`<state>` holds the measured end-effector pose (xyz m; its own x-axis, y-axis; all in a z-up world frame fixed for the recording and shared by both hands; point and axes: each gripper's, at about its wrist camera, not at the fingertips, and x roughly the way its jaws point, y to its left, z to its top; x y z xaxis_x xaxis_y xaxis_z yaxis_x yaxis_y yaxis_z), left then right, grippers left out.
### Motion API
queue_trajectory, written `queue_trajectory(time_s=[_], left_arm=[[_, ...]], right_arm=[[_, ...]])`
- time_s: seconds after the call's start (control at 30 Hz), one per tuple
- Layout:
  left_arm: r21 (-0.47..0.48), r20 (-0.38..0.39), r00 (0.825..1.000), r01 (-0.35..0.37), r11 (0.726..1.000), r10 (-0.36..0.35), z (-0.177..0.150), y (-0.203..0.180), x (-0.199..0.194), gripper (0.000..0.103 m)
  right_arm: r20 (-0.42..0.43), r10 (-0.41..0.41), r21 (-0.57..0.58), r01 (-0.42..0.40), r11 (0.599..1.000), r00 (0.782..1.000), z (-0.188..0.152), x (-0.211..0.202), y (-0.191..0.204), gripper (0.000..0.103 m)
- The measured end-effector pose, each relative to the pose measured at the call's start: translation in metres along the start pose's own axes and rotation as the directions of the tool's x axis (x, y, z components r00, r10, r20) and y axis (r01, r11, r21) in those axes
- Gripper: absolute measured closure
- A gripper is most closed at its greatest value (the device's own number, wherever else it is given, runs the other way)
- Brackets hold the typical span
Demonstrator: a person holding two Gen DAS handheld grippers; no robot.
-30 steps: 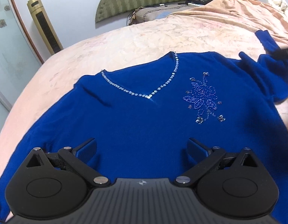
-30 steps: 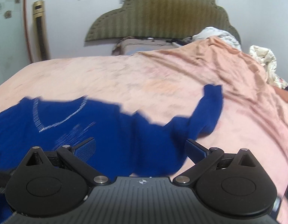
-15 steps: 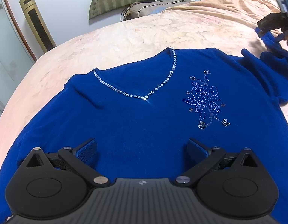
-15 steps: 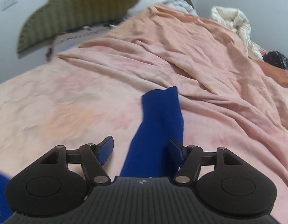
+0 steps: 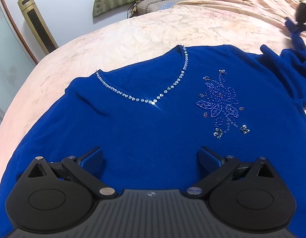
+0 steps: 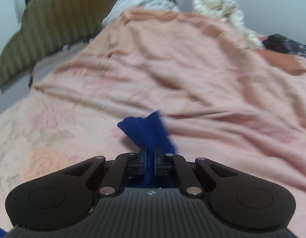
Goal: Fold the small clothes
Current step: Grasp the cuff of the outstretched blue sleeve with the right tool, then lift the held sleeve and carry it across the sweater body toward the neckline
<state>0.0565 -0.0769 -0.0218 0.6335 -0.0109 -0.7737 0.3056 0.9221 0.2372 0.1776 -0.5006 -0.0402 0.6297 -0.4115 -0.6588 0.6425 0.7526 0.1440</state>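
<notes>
The right wrist view is smeared by motion: the peach-pink bed cover [image 6: 222, 91], the olive ribbed headboard [image 6: 53, 25] and the pale heap of bedding [image 6: 218, 8] behind it all lose their edges, and a dark patterned thing at the far right cannot be made out. Only the black right gripper [image 6: 150, 154] and what it holds are sharp. Its jaws are pinched together on the cuff end of the royal-blue knitted sleeve [image 6: 147, 127], which sticks up beyond the fingertips and also runs back between the fingers under the gripper body, where it is hidden.

This view shows nothing of the rest of the garment apart from a blue sliver at the bottom left corner. The left wrist view supplies it: the royal-blue V-neck sweater [image 5: 143, 130] lies flat, front up, on the bed cover [image 5: 153, 31], with a rhinestone neckline [image 5: 153, 100] and a beaded flower motif [image 5: 220, 103]. Its lower hem is cut off by the black left gripper [image 5: 151, 158], whose jaws stand wide apart above the cloth with nothing between them. The sweater's other sleeve runs out of frame at the lower left. At the upper right edge the same sleeve [image 5: 297, 39] rises toward a dark blurred shape, largely cropped. A gold tower fan [image 5: 37, 23] stands by the wall.
</notes>
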Motion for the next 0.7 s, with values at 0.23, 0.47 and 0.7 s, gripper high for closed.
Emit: queue_trajectory(time_s=[0.23,0.47,0.7], left_arm=[[0.002,0.002,1.0,0.03,1.0,-0.03,-0.004,-0.007,-0.009,0.0],[0.02,0.014,0.999,0.034,0.999,-0.035,-0.006,-0.016,-0.019,0.0],[0.027,0.017,1.0,0.022,0.999,-0.022,-0.007,-0.02,-0.025,0.0]], right_arm=[[0.043,-0.002,0.142,-0.004,0.99,0.999,0.006,-0.067,-0.098,0.095],[-0.091,0.022,0.329,0.009,0.944,0.996,-0.04,-0.067,-0.184,0.082],[-0.005,0.183,0.541,-0.151,0.827,0.983,-0.071,-0.054,-0.208,0.057]])
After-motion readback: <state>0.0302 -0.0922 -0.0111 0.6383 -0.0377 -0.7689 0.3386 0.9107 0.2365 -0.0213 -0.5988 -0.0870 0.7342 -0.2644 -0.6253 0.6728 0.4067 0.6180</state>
